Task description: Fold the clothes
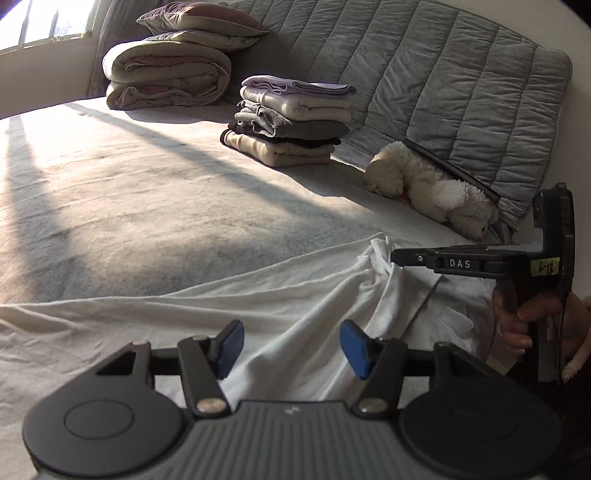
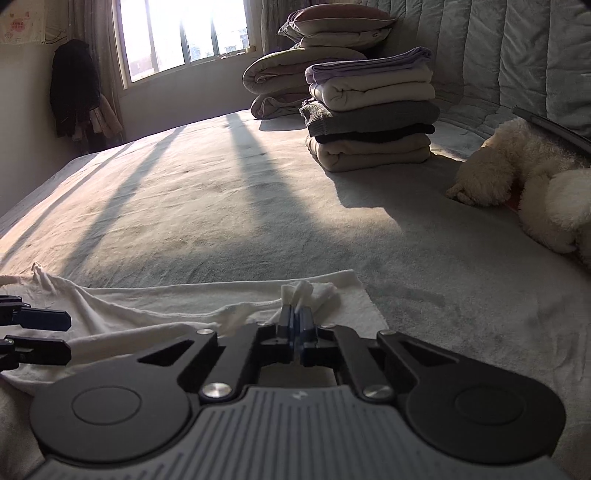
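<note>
A white garment lies spread and wrinkled along the near edge of the bed. My left gripper hovers over it with its blue pads apart and nothing pressed between them. My right gripper is shut on a bunched corner of the white garment, which sticks up past the fingertips. In the left wrist view the right gripper reaches in from the right, held by a hand, its tip pinching that corner. The left gripper shows at the left edge of the right wrist view.
A stack of folded clothes stands on the bed by the grey quilted headboard. A white plush toy lies to its right. A rolled quilt with pillows sits further back. Dark clothes hang beside the window.
</note>
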The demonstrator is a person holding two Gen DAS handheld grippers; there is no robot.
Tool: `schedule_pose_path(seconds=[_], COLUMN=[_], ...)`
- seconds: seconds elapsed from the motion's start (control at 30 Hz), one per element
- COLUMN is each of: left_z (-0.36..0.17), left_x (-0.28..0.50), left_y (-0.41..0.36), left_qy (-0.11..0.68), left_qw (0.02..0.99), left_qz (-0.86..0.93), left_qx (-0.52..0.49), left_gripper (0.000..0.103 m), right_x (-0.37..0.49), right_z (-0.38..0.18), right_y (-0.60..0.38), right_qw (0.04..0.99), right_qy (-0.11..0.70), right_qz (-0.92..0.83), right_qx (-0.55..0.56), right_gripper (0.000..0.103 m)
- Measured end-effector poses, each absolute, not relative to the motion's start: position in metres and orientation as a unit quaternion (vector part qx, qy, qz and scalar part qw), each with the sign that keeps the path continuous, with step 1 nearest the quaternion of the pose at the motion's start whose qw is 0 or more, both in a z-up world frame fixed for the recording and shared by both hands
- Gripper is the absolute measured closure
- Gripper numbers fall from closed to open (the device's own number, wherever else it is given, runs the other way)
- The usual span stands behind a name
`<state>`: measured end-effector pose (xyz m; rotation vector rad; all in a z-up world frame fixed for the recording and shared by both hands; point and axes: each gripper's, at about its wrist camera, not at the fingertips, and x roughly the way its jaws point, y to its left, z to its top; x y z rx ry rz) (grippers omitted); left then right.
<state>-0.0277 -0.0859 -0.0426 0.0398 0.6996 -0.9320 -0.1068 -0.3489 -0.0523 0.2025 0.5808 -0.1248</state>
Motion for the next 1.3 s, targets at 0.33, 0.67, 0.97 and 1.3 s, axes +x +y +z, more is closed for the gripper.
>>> schedule_pose_path(seconds=[0.33,0.67,0.97,1.3], left_z=[-0.038,-0.027,-0.04,-0.047], left_x=[-0.013,0.024,0.048,0.048], left_y=[-0.148,-0.226,-0.275,-0.287], left_qy=[0.373,0.428,0.48,0.468], left_qw=[0.823,0.777,0.728,0.727], left_qz=[-0.426,-0.459,-0.484,-0.5], left_qx=[0.046,0.058,0.072,0.051], left_gripper=[0.049,0.065,0.085,0.1], right_x=[-0.141,-0.137,-0.133,-0.119], right_z=[-0.05,-0.051,-0.05,-0.06], right_y=[-0.378,-0.395,-0.391,-0.392], right_qw=[0.942,0.915,0.906,0.908], right_qy=[0.283,0.27,0.267,0.258], right_qz=[-0.073,-0.014,-0.029,-0.097], right_qx=[0.168,0.301,0.326,0.315], right_gripper=[0.101,0.081,0.059,0.074])
